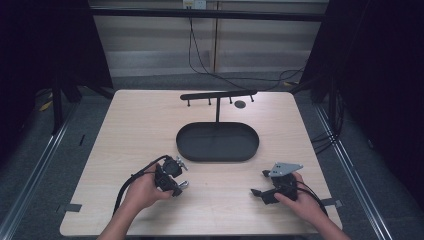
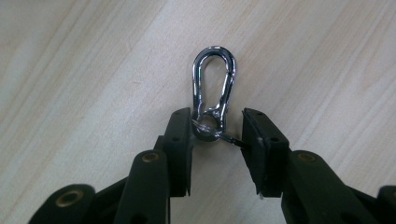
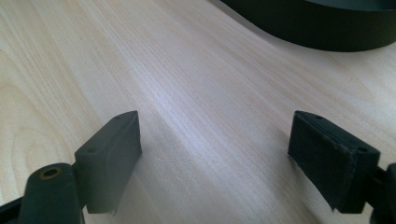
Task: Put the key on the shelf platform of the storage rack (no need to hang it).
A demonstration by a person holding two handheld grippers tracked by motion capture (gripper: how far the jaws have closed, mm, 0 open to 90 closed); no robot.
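Note:
A shiny metal carabiner (image 2: 198, 81) lies flat on the pale wooden table (image 2: 93, 70), with a small ring (image 2: 208, 128) at its near end. My left gripper (image 2: 215, 133) is shut on that ring end, and the carabiner's loop points away from the jaws. From above, the left gripper (image 1: 177, 186) sits at the table's front left with the carabiner (image 1: 184, 185) glinting at its tip. At the front right my right gripper (image 1: 258, 182) rests low over the table. In its own view the right gripper (image 3: 215, 154) is open, with bare wood between the pads.
A black oval tray (image 1: 186, 145) sits mid-table, and its rim (image 3: 317, 28) also shows ahead of the right gripper. Behind the tray a black stand (image 1: 218, 95) carries a crossbar with several pegs. A small dark disc (image 1: 240, 104) lies near it. Cables hang at the back.

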